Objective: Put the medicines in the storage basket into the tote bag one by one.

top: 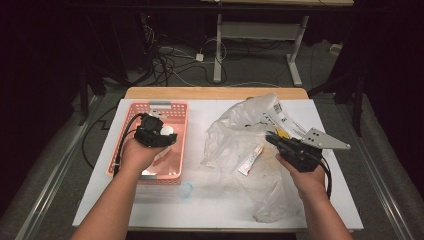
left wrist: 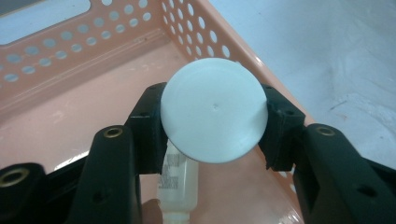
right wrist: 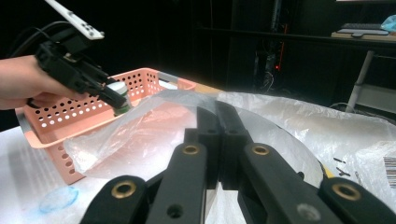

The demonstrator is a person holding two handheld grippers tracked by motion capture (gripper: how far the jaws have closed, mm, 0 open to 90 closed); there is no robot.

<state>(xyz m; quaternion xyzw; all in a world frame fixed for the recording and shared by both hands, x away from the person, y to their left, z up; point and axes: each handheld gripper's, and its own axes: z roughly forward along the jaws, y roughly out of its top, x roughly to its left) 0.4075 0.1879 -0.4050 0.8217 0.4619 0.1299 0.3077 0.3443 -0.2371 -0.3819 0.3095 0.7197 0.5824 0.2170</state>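
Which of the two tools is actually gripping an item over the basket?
The left tool: it clamps a white round-capped bottle above the pink basket. The right tool is shut, pressed into the clear plastic bag.

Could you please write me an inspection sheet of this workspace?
Surface: white table, bare at the near edge.
Job's things: white-capped bottle held over the pink basket.
Clutter: clear bag; small tube on it; blue cap by the basket.
Grippers: left gripper shut on the bottle; right gripper shut, at the bag.
Cables: one trails from each gripper; a tangle on the floor.
Surroundings: dark room, desk legs behind.
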